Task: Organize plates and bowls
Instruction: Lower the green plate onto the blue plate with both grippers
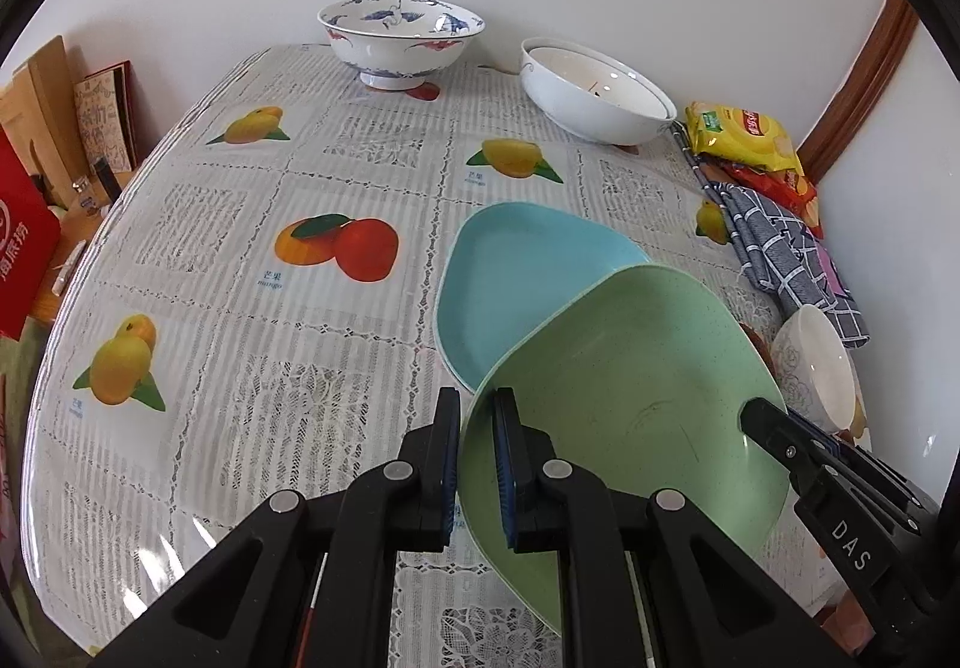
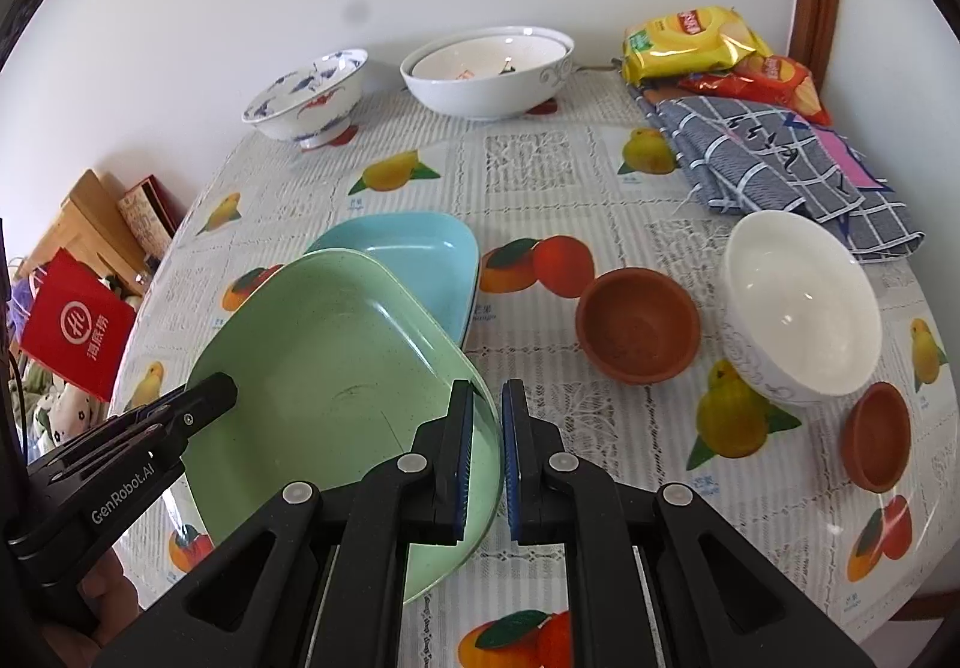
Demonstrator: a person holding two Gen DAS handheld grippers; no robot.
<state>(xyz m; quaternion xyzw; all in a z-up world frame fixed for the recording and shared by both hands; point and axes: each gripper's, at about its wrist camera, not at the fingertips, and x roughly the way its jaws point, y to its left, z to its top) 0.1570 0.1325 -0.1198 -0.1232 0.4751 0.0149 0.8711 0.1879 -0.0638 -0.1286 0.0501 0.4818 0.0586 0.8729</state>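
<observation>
A green plate [image 1: 636,398] [image 2: 336,368] is held tilted above the table, its far edge over a blue plate [image 1: 522,278] [image 2: 420,254] that lies flat. My left gripper [image 1: 477,458] is shut on the green plate's left rim. My right gripper [image 2: 487,452] is shut on its right rim and shows in the left wrist view [image 1: 774,428]. A white bowl [image 2: 798,302], two small brown bowls [image 2: 636,323] [image 2: 879,437], a blue-patterned bowl [image 1: 402,38] and nested white bowls [image 1: 594,92] stand on the table.
Snack bags [image 2: 690,38] and a checked cloth [image 2: 780,158] lie at the table's far right by the wall. A red bag [image 2: 78,323] and boxes [image 1: 54,116] stand beyond the left edge. The fruit-print tablecloth [image 1: 240,248] covers the table.
</observation>
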